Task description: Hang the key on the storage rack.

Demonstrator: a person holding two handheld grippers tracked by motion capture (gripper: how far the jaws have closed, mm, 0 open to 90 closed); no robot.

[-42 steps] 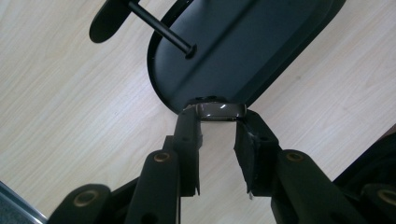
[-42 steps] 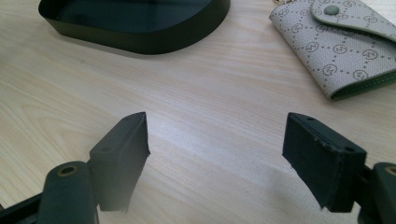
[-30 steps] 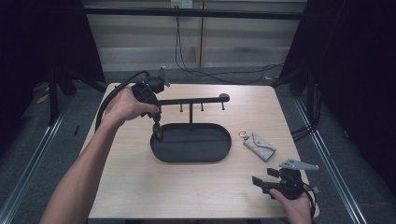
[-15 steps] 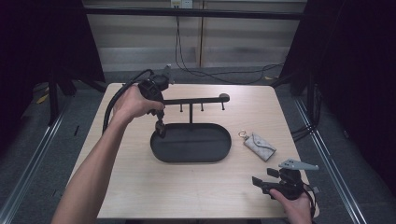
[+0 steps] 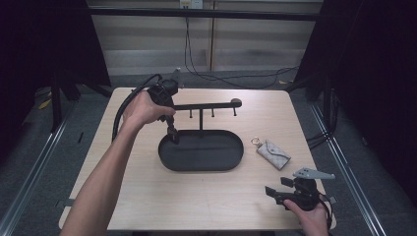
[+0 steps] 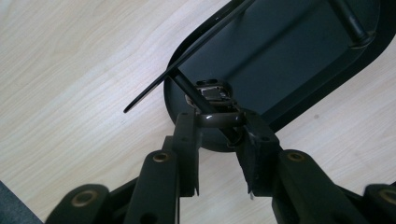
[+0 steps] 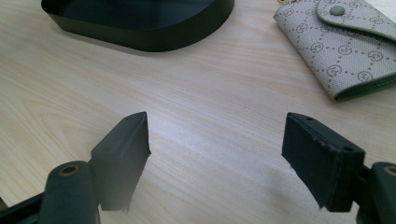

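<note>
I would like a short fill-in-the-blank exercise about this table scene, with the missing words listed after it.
1. The left gripper is shut on a small brown ____.
2. The black tray has an ____ shape.
3. The grey key pouch lies on the ____.
4. The right gripper has its jaws ____.

Missing words: strap; oval; table; open

bare tabletop (image 5: 147, 196) open along the near and left sides, black oval tray (image 5: 231, 164) filling the centre, its post and hook bar (image 5: 206, 105) barring the way above it, key pouch (image 5: 273, 153) lying right of the tray, clear wood ahead of the right gripper (image 7: 217, 154)
</note>
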